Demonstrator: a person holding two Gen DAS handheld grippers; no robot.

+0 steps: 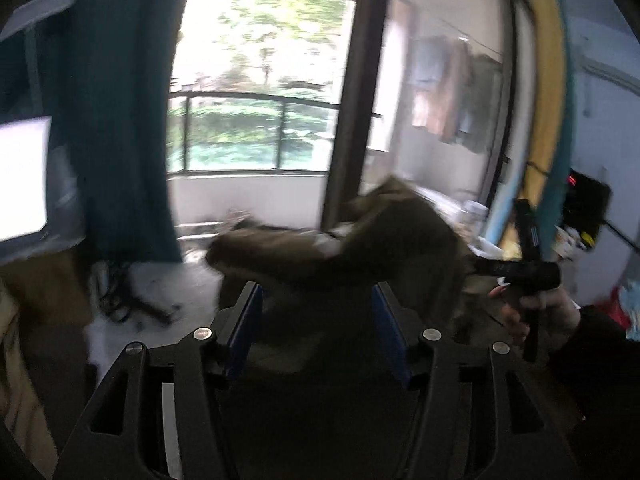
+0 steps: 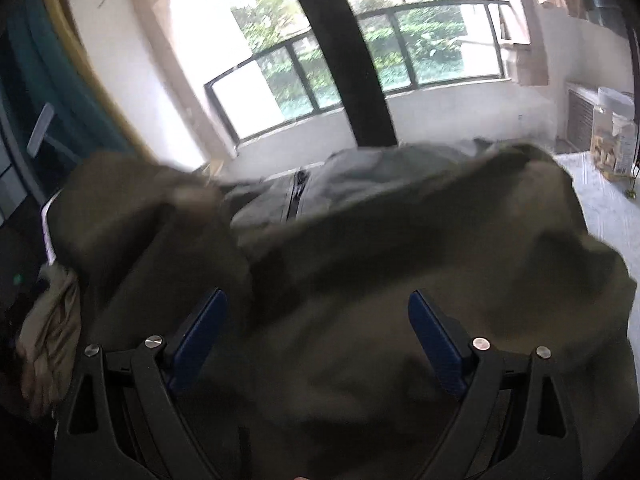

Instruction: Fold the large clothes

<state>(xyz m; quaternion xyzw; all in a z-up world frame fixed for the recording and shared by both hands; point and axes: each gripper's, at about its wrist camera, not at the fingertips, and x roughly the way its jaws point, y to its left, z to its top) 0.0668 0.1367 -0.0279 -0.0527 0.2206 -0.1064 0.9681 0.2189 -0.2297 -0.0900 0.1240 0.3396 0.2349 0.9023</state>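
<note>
A large olive-green jacket (image 2: pixel 400 248) lies bunched on a white surface, blurred by motion. Its grey inner side and a black zipper (image 2: pixel 298 196) show at the back. My right gripper (image 2: pixel 316 308) hovers just over the jacket, jaws wide open and nothing pinched between the blue pads (image 2: pixel 436 336). In the left wrist view the jacket (image 1: pixel 360 248) rises in a heap ahead. My left gripper (image 1: pixel 318 312) stands open before it, with cloth showing behind the gap and neither pad pressing on it. At the right, a hand (image 1: pixel 540 308) holds the right gripper (image 1: pixel 528 268) beside the heap.
A window with a dark railing (image 2: pixel 400 40) and a dark post (image 1: pixel 352 100) stand behind. A teal curtain (image 1: pixel 120 120) hangs at the left, near a bright white screen (image 1: pixel 24 176). Beige cloth (image 2: pixel 52 320) lies left of the jacket. A clear container (image 2: pixel 614 136) stands by the white surface (image 2: pixel 600 208).
</note>
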